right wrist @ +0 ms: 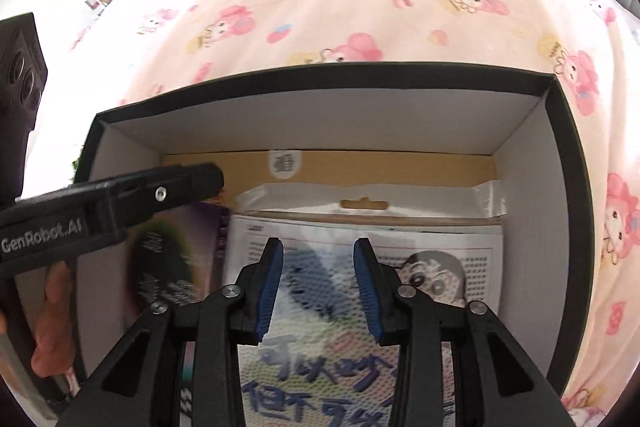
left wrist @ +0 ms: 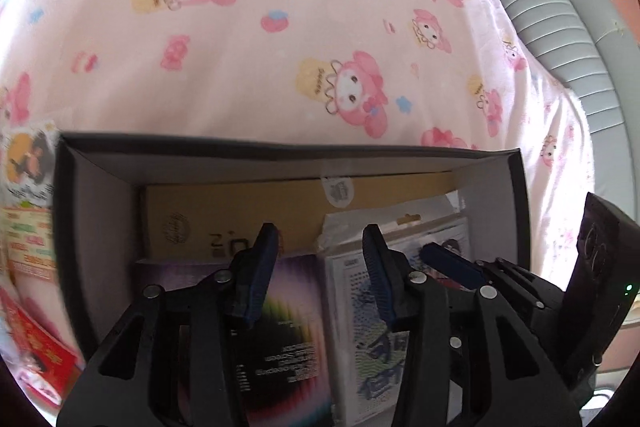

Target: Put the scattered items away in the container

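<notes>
Both empty: left hand-held gripper and right hand-held gripper gape over box; next, packets at 9 o'clock.

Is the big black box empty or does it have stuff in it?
It has stuff in it. Inside the black box lie a brown cardboard piece, a cartoon packet and a rainbow-patterned pack.

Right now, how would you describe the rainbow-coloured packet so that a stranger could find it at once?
Find the black box with white inner walls on the pink cartoon bedsheet. Inside, at its left, lies the rainbow packet, under the left claw. Unlike the white cartoon packet beside it, it is dark with a colour spectrum.
</notes>
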The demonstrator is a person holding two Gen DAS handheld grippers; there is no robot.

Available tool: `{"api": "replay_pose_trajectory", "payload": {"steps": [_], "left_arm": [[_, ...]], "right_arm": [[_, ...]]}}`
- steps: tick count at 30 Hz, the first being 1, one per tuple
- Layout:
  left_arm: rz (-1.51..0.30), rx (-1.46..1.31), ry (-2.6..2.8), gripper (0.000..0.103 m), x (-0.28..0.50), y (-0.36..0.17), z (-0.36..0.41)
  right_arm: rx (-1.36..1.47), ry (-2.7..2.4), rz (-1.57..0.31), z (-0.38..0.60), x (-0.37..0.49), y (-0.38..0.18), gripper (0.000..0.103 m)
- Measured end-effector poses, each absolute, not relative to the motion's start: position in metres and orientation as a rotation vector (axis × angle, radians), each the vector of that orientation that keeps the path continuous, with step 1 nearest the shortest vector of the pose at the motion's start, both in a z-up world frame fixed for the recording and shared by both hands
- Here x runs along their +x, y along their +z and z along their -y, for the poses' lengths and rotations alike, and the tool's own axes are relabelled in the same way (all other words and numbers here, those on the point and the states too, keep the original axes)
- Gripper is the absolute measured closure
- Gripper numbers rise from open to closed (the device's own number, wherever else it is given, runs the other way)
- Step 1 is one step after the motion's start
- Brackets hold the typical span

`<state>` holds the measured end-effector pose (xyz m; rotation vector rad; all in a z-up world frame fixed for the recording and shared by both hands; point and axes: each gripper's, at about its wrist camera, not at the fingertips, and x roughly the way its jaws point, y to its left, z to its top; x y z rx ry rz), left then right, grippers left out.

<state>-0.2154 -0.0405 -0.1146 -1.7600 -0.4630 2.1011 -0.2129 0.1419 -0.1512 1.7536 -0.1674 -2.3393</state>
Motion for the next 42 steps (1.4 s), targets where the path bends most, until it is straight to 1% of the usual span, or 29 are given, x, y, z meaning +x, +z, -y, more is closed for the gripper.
{"api": "replay_pose_trajectory", "payload": {"steps": [3, 4, 6, 9, 13, 15, 18, 21, 24, 26, 27, 29, 33, 35, 39, 42], "left_arm": [[0.499, -1.739, 2.045, 0.059, -0.216, -0.117, 0.034], [0.502, -1.74, 2.033, 0.059, -0.217, -0.12, 0.029], [0.51, -1.739, 1.997, 0.059, -0.217, -0.123, 0.022], [0.563, -1.756, 1.873, 0.059, -0.215, -0.13, 0.014], [0.48, -1.727, 1.979, 0.059, -0.211, -0.115, 0.015], [0.492, -1.713, 2.002, 0.058, -0.21, -0.11, 0.02], [0.5, -1.797, 1.938, 0.057, -0.208, -0.121, 0.018], [0.417, -1.847, 1.931, 0.056, -0.201, -0.127, 0.01], [0.38, -1.877, 1.934, 0.056, -0.2, -0.132, 0.003], [0.396, -1.857, 1.935, 0.052, -0.201, -0.131, 0.001], [0.399, -1.845, 1.927, 0.048, -0.201, -0.129, 0.0], [0.374, -1.821, 1.924, 0.048, -0.2, -0.125, -0.002], [0.4, -1.745, 2.012, 0.049, -0.201, -0.106, 0.011], [0.404, -1.708, 2.082, 0.049, -0.204, -0.098, 0.018], [0.389, -1.727, 2.123, 0.049, -0.211, -0.105, 0.017], [0.397, -1.741, 2.077, 0.049, -0.215, -0.112, 0.009]], "right_arm": [[1.75, -2.36, 0.168, -0.141, -0.207, -0.148, 0.069], [1.747, -2.368, 0.166, -0.159, -0.201, -0.147, 0.069], [1.746, -2.372, 0.175, -0.164, -0.198, -0.144, 0.069], [1.757, -2.361, 0.19, -0.165, -0.194, -0.143, 0.069], [1.763, -2.347, 0.207, -0.165, -0.187, -0.144, 0.069], [1.758, -2.34, 0.216, -0.162, -0.181, -0.144, 0.069], [1.756, -2.336, 0.191, -0.16, -0.178, -0.142, 0.069], [1.76, -2.372, 0.157, -0.157, -0.178, -0.143, 0.069], [1.754, -2.42, 0.187, -0.169, -0.166, -0.138, 0.069], [1.754, -2.416, 0.212, -0.172, -0.163, -0.137, 0.069], [1.75, -2.409, 0.216, -0.173, -0.161, -0.136, 0.069], [1.752, -2.391, 0.22, -0.172, -0.161, -0.137, 0.069], [1.748, -2.368, 0.252, -0.172, -0.161, -0.136, 0.069], [1.742, -2.375, 0.232, -0.172, -0.165, -0.132, 0.069], [1.726, -2.383, 0.198, -0.168, -0.177, -0.127, 0.069], [1.71, -2.393, 0.206, -0.167, -0.18, -0.128, 0.069]]}}
